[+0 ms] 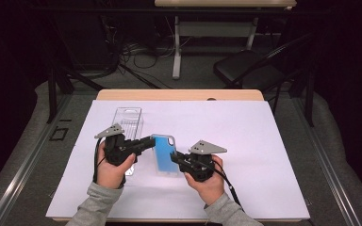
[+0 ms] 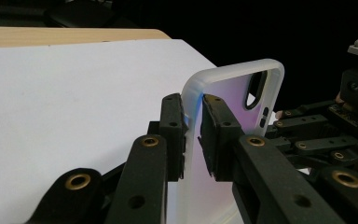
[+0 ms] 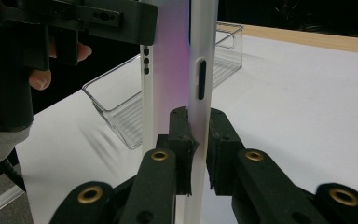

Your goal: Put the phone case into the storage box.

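A clear plastic tray (image 1: pixel 128 123) lies at about ten o'clock on the white sheet (image 1: pixel 245 136) that covers the table, just beyond the left gripper (image 1: pixel 147 142). That gripper, in the person's left hand (image 1: pixel 109 170), points toward three o'clock, and its jaws are closed on the left rim of the phone case (image 1: pixel 165 153); in the left gripper view the pads press the frosted edge (image 2: pixel 192 140) from both sides. The case, blue with a pale border, sits near the middle of the sheet between the two grippers. At its four o'clock corner the right gripper (image 1: pixel 176 157), in the right hand (image 1: pixel 209 183), is clamped on the case edge (image 3: pixel 200 93), jaws nearly together
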Motion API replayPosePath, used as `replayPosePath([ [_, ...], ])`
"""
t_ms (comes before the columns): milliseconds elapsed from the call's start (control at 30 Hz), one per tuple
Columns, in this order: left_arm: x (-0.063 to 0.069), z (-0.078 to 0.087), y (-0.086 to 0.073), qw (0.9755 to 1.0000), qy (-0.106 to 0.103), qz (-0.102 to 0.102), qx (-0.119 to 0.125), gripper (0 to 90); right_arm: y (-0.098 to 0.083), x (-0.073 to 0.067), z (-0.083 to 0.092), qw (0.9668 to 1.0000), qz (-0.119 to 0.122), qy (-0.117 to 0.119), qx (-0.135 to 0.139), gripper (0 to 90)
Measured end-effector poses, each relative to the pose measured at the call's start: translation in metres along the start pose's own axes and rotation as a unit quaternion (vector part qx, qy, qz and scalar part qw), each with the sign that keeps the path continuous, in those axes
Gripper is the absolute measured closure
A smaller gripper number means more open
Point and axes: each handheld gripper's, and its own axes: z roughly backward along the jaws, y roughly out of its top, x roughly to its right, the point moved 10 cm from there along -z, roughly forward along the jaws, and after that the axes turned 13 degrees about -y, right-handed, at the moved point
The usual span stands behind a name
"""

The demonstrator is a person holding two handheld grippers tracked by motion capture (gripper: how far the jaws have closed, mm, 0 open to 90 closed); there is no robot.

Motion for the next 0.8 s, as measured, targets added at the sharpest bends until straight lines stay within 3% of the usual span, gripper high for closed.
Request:
replayPosePath([
  [800,-0.0002,0.0019,0.0003,0.9998,0.011,-0.016,0.0,84.5,0.0004,0.0008,0.0005,1.0,-0.004,0.004,-0.002,82.0],
])
